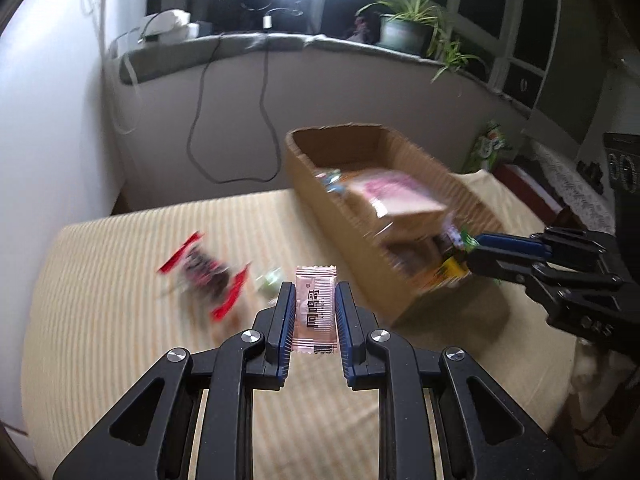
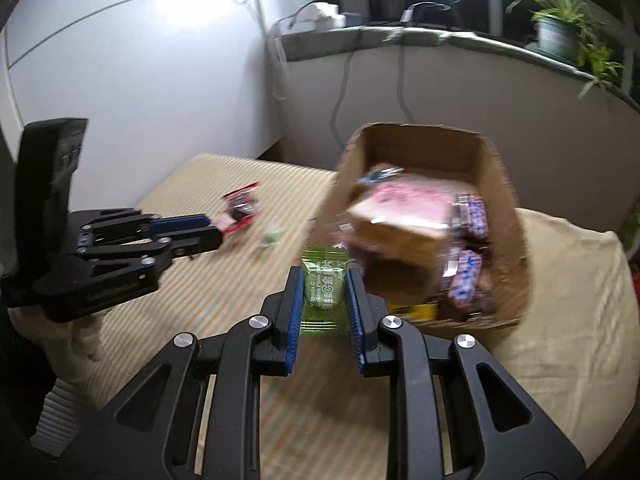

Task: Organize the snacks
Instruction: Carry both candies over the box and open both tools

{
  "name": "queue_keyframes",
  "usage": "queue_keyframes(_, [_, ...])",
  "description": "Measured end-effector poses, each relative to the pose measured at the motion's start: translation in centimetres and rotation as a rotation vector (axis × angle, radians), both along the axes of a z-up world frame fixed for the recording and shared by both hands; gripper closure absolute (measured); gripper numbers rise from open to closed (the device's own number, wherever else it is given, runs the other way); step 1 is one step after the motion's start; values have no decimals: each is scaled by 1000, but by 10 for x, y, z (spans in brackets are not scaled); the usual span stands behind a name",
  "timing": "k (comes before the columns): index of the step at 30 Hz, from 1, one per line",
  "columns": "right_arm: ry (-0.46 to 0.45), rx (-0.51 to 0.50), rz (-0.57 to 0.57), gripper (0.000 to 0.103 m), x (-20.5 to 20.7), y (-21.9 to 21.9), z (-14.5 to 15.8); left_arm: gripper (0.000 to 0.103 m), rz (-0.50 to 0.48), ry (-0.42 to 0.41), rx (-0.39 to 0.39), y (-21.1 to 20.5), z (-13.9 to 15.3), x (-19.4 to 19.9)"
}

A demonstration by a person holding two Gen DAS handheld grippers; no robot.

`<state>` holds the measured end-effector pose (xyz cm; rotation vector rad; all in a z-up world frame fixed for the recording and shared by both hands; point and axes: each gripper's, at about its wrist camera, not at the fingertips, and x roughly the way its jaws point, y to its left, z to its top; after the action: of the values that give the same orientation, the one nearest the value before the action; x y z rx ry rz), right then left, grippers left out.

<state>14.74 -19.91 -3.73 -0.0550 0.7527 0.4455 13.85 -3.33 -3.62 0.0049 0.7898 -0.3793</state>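
My left gripper [image 1: 315,300] is shut on a pink snack sachet [image 1: 315,312], held above the striped cloth left of the cardboard box [image 1: 320,184]. My right gripper [image 2: 323,292] is shut on a green plum-candy sachet [image 2: 323,300], just at the box's near left corner [image 2: 504,184]. The box holds a brown-and-pink packet [image 2: 404,216] and several small wrapped snacks. A red-and-black snack pack [image 1: 204,276] and a small green candy [image 1: 270,282] lie loose on the cloth. The right gripper shows in the left wrist view [image 1: 472,254], the left gripper in the right wrist view [image 2: 212,228].
The table carries a cream striped cloth [image 1: 120,280]. Behind it runs a grey sill with cables [image 1: 264,92] and a potted plant [image 1: 404,28]. A white wall panel [image 1: 48,100] stands at the left. Dark equipment [image 1: 620,168] sits at the right.
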Motion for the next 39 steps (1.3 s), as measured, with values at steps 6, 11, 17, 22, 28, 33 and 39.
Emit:
queue_keyframes(6, [-5, -7, -73, 81, 24, -38, 6, 85, -44, -15, -17, -36, 7, 19])
queue_keyframes(11, [0, -5, -111, 81, 41, -58, 8, 85, -70, -29, -13, -57, 13, 32])
queue_keyframes(17, [20, 8, -126, 81, 64, -72, 4, 85, -71, -35, 1, -72, 17, 58])
queue_keyframes(22, [28, 9, -118, 81, 75, -71, -1, 85, -75, -35, 7, -84, 19, 83])
queue_keyframes(28, [44, 6, -101, 81, 86, -67, -8, 85, -87, -37, 13, -98, 18, 100])
queue_keyframes(33, [53, 3, -97, 81, 90, -67, -13, 84, -93, -34, 16, -103, 16, 107])
queue_keyframes(39, [51, -3, -90, 75, 88, -66, -12, 76, -82, -38, 12, -103, 17, 108])
